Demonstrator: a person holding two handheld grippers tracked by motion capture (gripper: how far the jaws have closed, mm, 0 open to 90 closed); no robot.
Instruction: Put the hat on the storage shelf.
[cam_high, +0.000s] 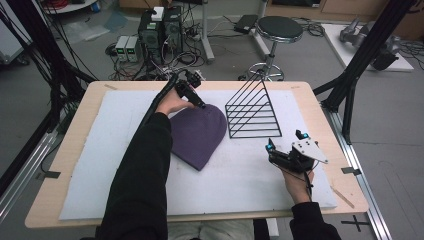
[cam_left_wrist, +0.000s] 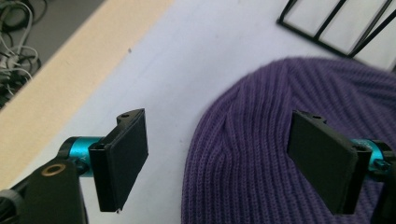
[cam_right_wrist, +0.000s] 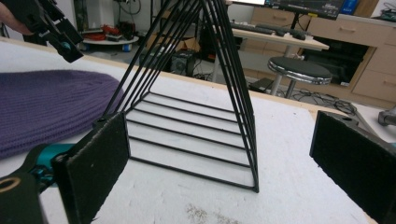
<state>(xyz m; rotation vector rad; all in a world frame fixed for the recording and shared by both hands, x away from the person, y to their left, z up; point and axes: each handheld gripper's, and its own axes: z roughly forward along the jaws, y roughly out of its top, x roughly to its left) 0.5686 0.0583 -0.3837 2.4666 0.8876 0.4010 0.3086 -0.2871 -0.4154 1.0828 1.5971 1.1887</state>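
the purple hat (cam_high: 197, 136) lies flat on the white mat (cam_high: 100, 165), just at 9 o'clock of the wire rack (cam_high: 252, 111). the left gripper (cam_high: 199, 102) hovers at the hat's 12 o'clock edge, jaws spread wide, one over the knit and one over bare mat. the right gripper (cam_high: 285, 141), jaws apart and holding nothing, sits at 5 o'clock of the rack.
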